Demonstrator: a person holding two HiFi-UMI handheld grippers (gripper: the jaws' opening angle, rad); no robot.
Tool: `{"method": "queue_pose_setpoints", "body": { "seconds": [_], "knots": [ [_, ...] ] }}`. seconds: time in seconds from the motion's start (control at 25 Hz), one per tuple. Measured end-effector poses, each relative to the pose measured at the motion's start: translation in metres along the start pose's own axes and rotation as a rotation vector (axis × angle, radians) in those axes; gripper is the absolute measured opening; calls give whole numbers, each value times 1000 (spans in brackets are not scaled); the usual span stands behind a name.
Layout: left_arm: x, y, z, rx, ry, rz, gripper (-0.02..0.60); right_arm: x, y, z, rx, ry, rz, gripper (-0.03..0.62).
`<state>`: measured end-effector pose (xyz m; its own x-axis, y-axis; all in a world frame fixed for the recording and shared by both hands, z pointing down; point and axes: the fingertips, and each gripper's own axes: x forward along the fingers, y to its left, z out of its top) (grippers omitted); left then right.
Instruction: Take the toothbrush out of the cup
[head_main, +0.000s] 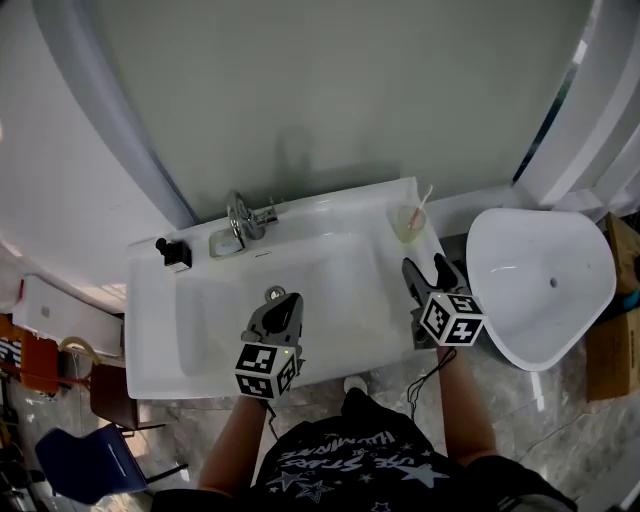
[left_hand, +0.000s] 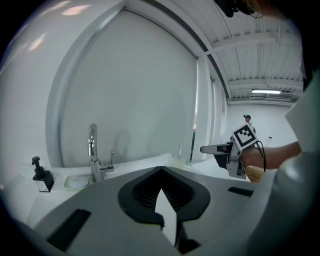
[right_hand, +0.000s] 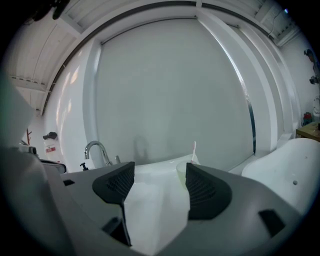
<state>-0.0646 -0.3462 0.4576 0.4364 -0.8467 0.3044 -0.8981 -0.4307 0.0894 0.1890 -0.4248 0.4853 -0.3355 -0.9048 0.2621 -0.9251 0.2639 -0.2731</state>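
Observation:
A translucent cup (head_main: 406, 223) stands on the back right corner of the white sink (head_main: 330, 215), with a pale toothbrush (head_main: 424, 197) leaning out of it. My right gripper (head_main: 428, 268) hovers just in front of the cup, open, nothing between its jaws. In the right gripper view the cup (right_hand: 182, 168) and toothbrush (right_hand: 194, 150) sit just beyond the right jaw of that gripper (right_hand: 160, 172). My left gripper (head_main: 286, 303) hangs over the basin, shut and empty; its own view shows its jaws (left_hand: 161, 170) meeting, and the right gripper (left_hand: 212, 148) off to the right.
A chrome faucet (head_main: 240, 220) stands at the sink's back, with a black soap dispenser (head_main: 175, 252) at the back left and a drain (head_main: 274, 293) in the bowl. A second white basin (head_main: 540, 280) lies to the right. A blue chair (head_main: 85, 460) stands at lower left.

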Motion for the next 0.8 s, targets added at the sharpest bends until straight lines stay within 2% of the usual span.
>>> {"method": "queue_pose_setpoints", "body": {
  "seconds": [0.32, 0.8],
  "knots": [
    [74, -11, 20, -2, 2, -6, 12, 62, -57, 26, 17, 32, 6, 311],
    [142, -8, 30, 3, 30, -13, 12, 134, -104, 22, 69, 119, 6, 310]
  ]
}}
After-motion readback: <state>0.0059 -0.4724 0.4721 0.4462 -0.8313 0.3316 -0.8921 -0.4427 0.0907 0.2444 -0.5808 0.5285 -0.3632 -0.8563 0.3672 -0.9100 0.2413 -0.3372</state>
